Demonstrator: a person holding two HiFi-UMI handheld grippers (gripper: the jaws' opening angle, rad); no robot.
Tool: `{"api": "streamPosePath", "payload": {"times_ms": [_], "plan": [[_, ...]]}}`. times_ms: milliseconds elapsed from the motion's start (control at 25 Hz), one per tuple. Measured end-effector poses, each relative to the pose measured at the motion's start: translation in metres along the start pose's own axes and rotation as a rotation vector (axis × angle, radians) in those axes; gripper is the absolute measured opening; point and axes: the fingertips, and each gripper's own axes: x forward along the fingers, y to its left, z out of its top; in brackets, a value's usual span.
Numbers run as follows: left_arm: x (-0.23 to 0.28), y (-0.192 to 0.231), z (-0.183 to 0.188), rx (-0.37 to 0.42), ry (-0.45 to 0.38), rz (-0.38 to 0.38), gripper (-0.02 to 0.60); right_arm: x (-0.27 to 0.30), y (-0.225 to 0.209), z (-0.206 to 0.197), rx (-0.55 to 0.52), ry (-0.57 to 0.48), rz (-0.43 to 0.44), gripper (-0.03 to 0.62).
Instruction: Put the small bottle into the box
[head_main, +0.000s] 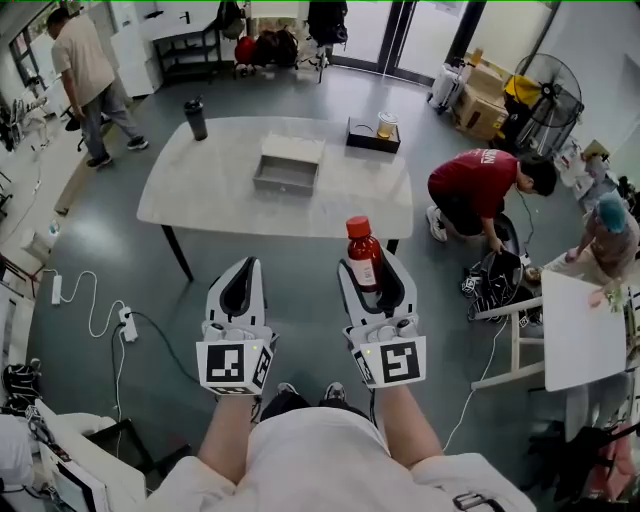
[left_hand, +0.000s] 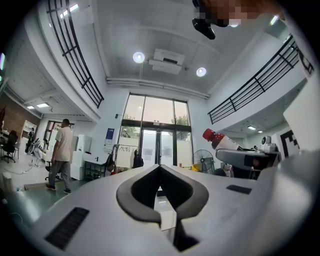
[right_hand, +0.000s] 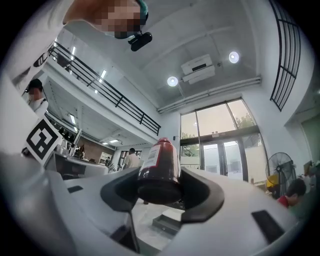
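The small bottle (head_main: 362, 255), with a red cap and dark red liquid, stands upright between the jaws of my right gripper (head_main: 370, 266), which is shut on it above the floor, short of the table. In the right gripper view the bottle (right_hand: 160, 167) fills the hollow of the right gripper (right_hand: 162, 186). The open grey box (head_main: 286, 165) lies near the middle of the white table (head_main: 200, 190), well ahead of both grippers. My left gripper (head_main: 241, 272) is beside the right one, shut with nothing in it; in the left gripper view the left gripper (left_hand: 160, 170) has its tips meeting.
A black tumbler (head_main: 196, 118) stands at the table's far left. A black tray with a jar (head_main: 375, 133) sits at its far right. A person in red (head_main: 480, 190) crouches right of the table. Another person (head_main: 85, 70) walks at the far left. Cables and a power strip (head_main: 122, 322) lie on the floor.
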Motion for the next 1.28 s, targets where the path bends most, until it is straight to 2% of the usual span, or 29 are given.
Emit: {"api": "streamPosePath", "payload": {"times_ms": [280, 680, 1000, 1280], "plan": [[-0.004, 0.013, -0.015, -0.026, 0.012, -0.048, 0.021, 0.005, 0.015, -0.002, -0.012, -0.017, -0.033, 0.232], [0.043, 0.025, -0.043, -0.064, 0.065, -0.075, 0.021, 0.038, -0.004, -0.028, -0.014, 0.025, -0.055, 0.232], [0.143, 0.036, -0.061, -0.045, 0.097, -0.088, 0.021, 0.117, -0.060, -0.060, 0.016, 0.010, -0.041, 0.232], [0.243, 0.027, -0.073, -0.043, 0.133, -0.108, 0.021, 0.180, -0.123, -0.084, 0.032, 0.012, -0.019, 0.232]]}}
